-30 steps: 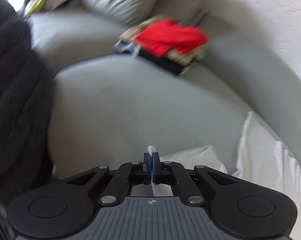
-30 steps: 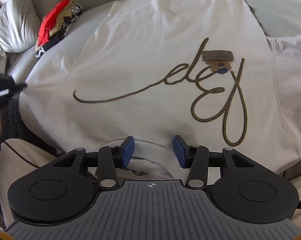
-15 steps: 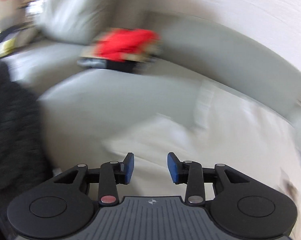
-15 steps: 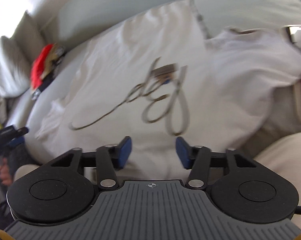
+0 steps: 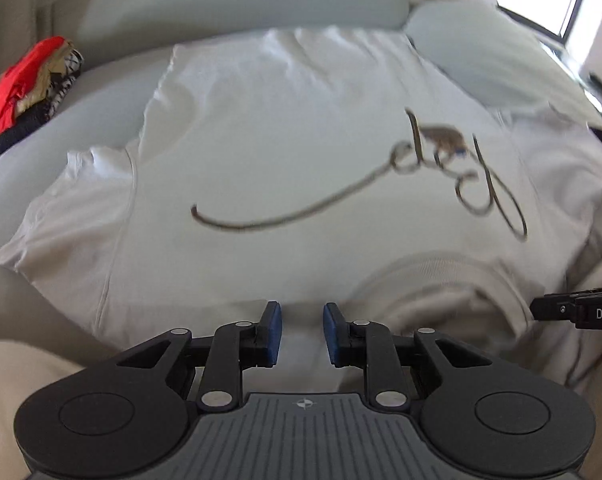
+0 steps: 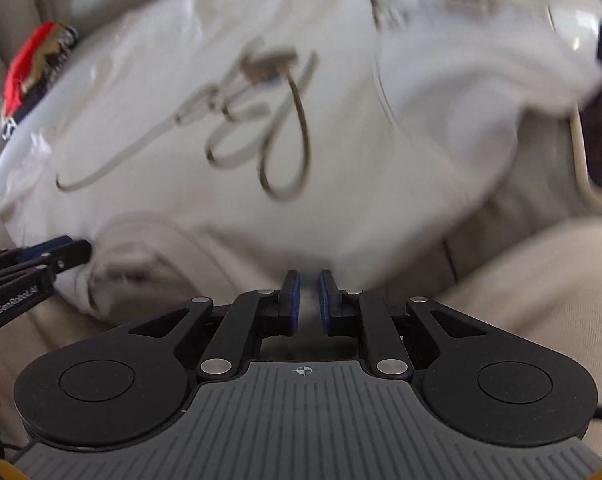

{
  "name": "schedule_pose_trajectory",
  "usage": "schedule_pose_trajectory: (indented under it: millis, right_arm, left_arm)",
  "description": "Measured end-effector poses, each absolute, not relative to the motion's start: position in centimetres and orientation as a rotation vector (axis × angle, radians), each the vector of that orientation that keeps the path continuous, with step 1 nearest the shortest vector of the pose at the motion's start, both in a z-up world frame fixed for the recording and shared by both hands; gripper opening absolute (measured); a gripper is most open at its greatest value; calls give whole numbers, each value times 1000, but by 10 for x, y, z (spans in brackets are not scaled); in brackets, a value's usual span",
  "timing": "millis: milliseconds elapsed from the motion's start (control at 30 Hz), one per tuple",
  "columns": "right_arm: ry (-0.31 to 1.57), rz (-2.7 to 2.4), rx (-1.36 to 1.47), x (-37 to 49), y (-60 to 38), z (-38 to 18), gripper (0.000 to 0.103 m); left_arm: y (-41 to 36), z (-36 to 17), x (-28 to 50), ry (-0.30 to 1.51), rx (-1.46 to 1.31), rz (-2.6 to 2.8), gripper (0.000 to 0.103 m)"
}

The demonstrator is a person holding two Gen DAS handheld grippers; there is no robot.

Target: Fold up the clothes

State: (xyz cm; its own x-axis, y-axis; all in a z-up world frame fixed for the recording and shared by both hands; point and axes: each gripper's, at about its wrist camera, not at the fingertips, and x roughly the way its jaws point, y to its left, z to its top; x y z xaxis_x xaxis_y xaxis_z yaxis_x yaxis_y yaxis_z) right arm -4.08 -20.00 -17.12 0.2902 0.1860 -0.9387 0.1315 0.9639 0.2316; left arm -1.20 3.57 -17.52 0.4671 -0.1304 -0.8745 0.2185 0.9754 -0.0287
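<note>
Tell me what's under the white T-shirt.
The white T-shirt lies spread on a grey sofa cushion, visible around its edges. Anything else beneath is covered by fabric.

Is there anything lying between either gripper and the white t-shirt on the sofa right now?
Nothing visible. The white t-shirt lies spread flat directly ahead of both the left gripper and the right gripper. The stack of folded clothes sits off to the far left, clear of the shirt.
</note>
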Motion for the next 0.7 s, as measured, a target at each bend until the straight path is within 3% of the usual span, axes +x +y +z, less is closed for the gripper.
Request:
schedule_pose_trajectory:
  millis: [67,167,300,567,633,667,700]
  right_arm:
    - [1274,38,337,-48,-208,-167,17]
    - [1134,29,370,-49,-216,-144,18]
    - [979,-7,353,-31,-221,-118,34]
    - [979,-214,516,28,-282,-142,33]
    - [1013,-278,526,38,-298,-152,21]
    - [1006,-336,505,37,-303,-153,0]
    - [980,-401,474,33,-305,-149,0]
  left_arm:
    - [43,-175,-15,1125,42,-220,18]
    - [49,-160,-17,1066,-9,-236,20]
    - [47,-144,-4,957,-27,-213,22]
    - [31,-167,34,987,-14,-216,22]
    - [31,-171,34,985,-4,-225,22]
    - [32,-170,34,986,2,-230,22]
    - [32,-170,34,987,7,-234,23]
